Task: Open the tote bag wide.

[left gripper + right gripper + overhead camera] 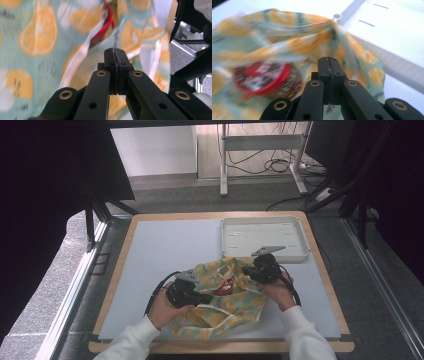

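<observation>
A pale green cloth bag (235, 307) printed with orange slices lies at the front middle of the table. Its mouth is pulled up, and a can with a red lid (226, 286) sits inside. My left gripper (207, 298) is shut on the bag's left edge; in the left gripper view the fabric (37, 37) rises straight from the closed tips (115, 51), with the red lid (105, 27) beyond. My right gripper (252, 272) is shut on the right edge. In the right gripper view its closed jaws (328, 60) pinch fabric (299, 42) above the red lid (262, 75).
A white shallow tray (300, 240) stands at the table's back right, just behind the bag, its rim (387, 60) close past my right gripper. The grey mat (165, 250) stretches to the left and back. Wooden table edges frame it.
</observation>
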